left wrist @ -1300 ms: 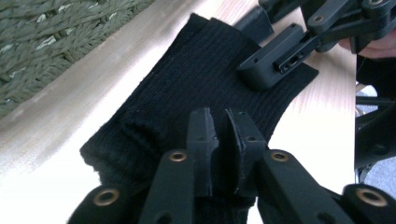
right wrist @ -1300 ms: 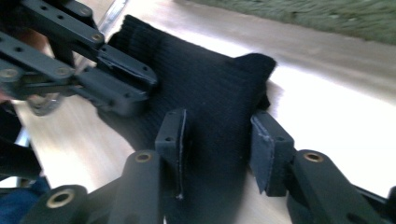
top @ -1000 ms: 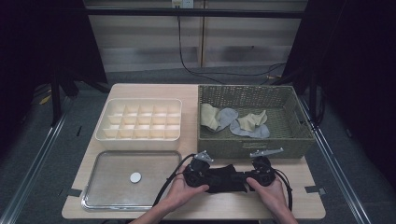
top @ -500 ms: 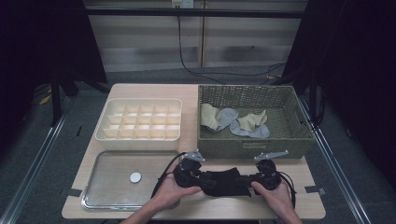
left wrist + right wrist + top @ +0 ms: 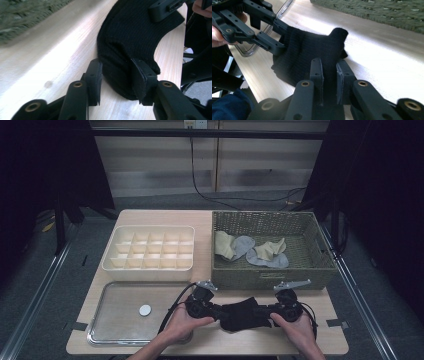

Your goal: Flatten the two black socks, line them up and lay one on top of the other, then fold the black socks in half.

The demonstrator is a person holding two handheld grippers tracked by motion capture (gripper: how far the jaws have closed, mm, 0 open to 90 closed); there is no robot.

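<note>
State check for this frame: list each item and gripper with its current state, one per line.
black sock: flat on the table, stretched between both grippers
left gripper: jaws just opened, sock end between them
right gripper: shut on the sock
divided tray: empty
wicker basket: holds light socks
metal tray: holds a small white disc

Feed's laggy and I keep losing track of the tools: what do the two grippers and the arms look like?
Both the left gripper and right gripper are black, each with two flat-padded jaws on linkages with brass-coloured pivots. A grey three-cornered plate tops each. Black cables trail back from them. The forearms are bare in the high view; a dark blue cloth edge shows in the right gripper view.
</note>
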